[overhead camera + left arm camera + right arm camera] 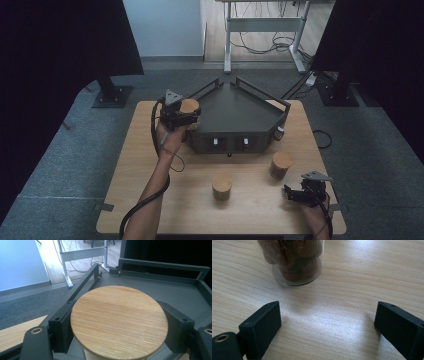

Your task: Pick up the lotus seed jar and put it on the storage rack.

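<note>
My left gripper (pixel 186 116) is shut on a jar with a round wooden lid (pixel 189 105) and holds it at the left edge of the dark five-sided tray (pixel 235 112). In the left gripper view the lid (pixel 118 321) sits between the two jaws of the left gripper (pixel 120 326), above the tray's floor (pixel 160 291). Two more wooden-lidded jars stand on the table, one at the middle front (pixel 221 186) and one to the right (pixel 281 165). My right gripper (pixel 291 194) is open near the front right corner. In its own view, the right gripper (pixel 327 322) has bare tabletop between its jaws, and a glass jar of brown pieces (pixel 292 260) stands just ahead.
The tray has low black rails (pixel 83 281) and a front panel with small white switches (pixel 230 142). The wooden table (pixel 150 200) stands on grey carpet. Beyond it are a white desk frame (pixel 265 25), floor cables, and black stands at both sides.
</note>
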`<move>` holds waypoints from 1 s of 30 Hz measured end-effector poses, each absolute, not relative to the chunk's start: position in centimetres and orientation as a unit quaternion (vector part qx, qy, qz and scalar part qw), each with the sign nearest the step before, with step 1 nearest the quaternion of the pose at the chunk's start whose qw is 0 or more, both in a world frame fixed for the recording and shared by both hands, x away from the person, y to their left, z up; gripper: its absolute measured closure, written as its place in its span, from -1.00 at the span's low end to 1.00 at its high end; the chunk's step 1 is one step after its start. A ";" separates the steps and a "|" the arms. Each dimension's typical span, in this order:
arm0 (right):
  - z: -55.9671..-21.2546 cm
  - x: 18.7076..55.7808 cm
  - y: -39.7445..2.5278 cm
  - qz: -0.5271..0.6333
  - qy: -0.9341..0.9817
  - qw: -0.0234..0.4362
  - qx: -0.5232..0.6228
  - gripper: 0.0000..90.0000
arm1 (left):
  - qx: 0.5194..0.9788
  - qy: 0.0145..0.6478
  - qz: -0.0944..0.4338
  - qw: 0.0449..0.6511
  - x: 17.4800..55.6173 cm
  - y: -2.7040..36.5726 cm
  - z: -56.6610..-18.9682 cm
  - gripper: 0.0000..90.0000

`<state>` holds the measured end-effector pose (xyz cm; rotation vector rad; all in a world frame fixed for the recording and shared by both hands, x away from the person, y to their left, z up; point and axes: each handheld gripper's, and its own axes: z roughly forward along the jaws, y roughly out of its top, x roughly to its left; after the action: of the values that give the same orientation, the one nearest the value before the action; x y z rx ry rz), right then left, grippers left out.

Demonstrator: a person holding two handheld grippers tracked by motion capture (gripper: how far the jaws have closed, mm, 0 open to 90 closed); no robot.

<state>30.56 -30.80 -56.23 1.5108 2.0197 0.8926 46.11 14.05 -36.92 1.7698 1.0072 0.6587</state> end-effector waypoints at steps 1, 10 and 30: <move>-56.2 30.6 -30.8 0.325 0.734 0.231 0.550 -0.85 | 0.724 0.414 0.270 0.481 46.2 14.0 -36.9 -0.47; -56.2 30.6 -30.8 0.325 0.734 0.231 0.549 -0.86 | 0.720 0.416 0.265 0.488 47.0 13.4 -37.2 -0.47; -56.2 30.5 -30.8 0.325 0.736 0.230 0.548 -0.86 | 0.720 0.418 0.269 0.485 48.2 12.6 -37.8 -0.47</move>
<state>30.55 -30.78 -56.23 1.5081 2.0238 0.8946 48.23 12.61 -37.80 1.7523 1.0170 0.6557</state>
